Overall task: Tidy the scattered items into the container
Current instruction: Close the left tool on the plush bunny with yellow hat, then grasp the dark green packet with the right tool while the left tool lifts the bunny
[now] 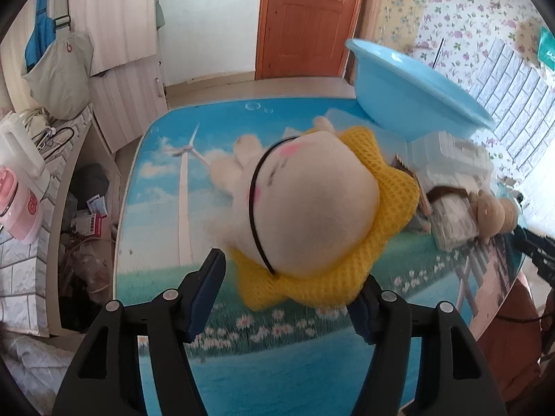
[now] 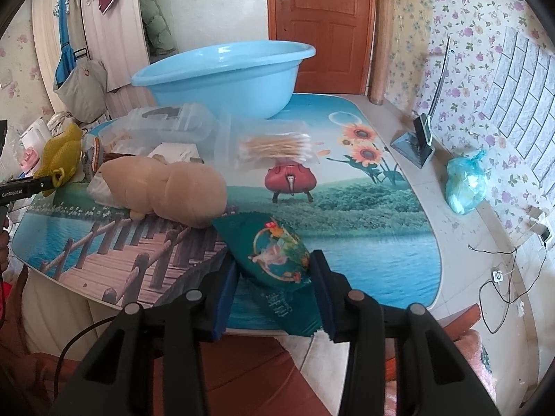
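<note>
My left gripper (image 1: 288, 294) is wide open around a cream plush doll (image 1: 312, 201) in a yellow mesh hat (image 1: 388, 187). The left finger stands clear of it; the right finger is at the hat's brim. The blue basin (image 1: 412, 93) stands at the table's far right; in the right wrist view it (image 2: 225, 76) is at the back. My right gripper (image 2: 274, 287) has its jaws against both sides of a green snack packet (image 2: 277, 260) at the table's front edge. A tan plush toy (image 2: 170, 187) and a bag of cotton swabs (image 2: 274, 147) lie between packet and basin.
Clear plastic boxes (image 2: 166, 124) and small packets (image 1: 451, 215) are piled beside the basin. A blue plastic bag (image 2: 464, 183) and a stand (image 2: 419, 138) sit on the ledge at right. A counter with appliances (image 1: 20, 187) runs along the left. Cables (image 2: 499, 277) lie at right.
</note>
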`<state>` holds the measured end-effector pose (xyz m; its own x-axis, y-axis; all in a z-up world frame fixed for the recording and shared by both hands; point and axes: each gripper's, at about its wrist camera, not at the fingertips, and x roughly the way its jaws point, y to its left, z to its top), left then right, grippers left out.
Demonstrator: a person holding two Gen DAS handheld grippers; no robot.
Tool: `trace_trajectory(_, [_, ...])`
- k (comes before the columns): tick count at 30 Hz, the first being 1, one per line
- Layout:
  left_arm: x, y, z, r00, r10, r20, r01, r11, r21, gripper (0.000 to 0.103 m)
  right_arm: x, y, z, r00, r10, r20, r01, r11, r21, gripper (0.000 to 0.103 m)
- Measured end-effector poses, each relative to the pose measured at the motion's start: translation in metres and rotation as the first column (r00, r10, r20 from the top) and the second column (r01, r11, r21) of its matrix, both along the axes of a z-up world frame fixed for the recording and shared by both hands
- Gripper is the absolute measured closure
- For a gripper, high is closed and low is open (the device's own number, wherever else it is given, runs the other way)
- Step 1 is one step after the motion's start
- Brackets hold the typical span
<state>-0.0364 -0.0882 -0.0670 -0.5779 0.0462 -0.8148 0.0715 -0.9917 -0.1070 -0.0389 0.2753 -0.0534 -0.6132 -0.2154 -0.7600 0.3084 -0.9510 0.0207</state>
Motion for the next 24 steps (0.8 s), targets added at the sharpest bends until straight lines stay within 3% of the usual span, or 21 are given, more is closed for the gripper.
trace_trajectory(3, [0.002, 0.000, -0.003, 1.000, 0.000, 0.012, 0.000, 1.000, -0.016, 0.023, -0.001, 0.000, 0.000, 1.000, 0.000, 0.001, 0.000, 1.000, -0.003, 0.063])
trace_trajectory(12, [-0.001, -0.006, 0.009, 1.000, 0.006, -0.020, -0.005, 0.998, 0.062, 0.013, -0.002, 0.000, 0.002, 1.000, -0.008, -0.007, 0.008, 1.000, -0.007, 0.061])
trace_trajectory(14, [0.000, -0.005, 0.012, 0.999, -0.008, -0.035, 0.011, 0.997, 0.079, 0.013, -0.001, 0.002, 0.006, 0.999, -0.021, -0.027, 0.021, 1.000, -0.005, 0.057])
trace_trajectory(16, [0.000, -0.003, 0.013, 0.999, -0.024, -0.042, 0.028, 0.995, 0.095, 0.010, 0.001, 0.005, 0.009, 0.999, -0.025, -0.047, 0.024, 1.000, -0.013, 0.039])
trace_trajectory(24, [-0.012, 0.003, 0.009, 0.999, -0.026, -0.037, 0.030, 0.993, 0.117, 0.005, -0.001, 0.013, 0.003, 1.000, -0.019, -0.008, 0.019, 1.000, -0.004, 0.036])
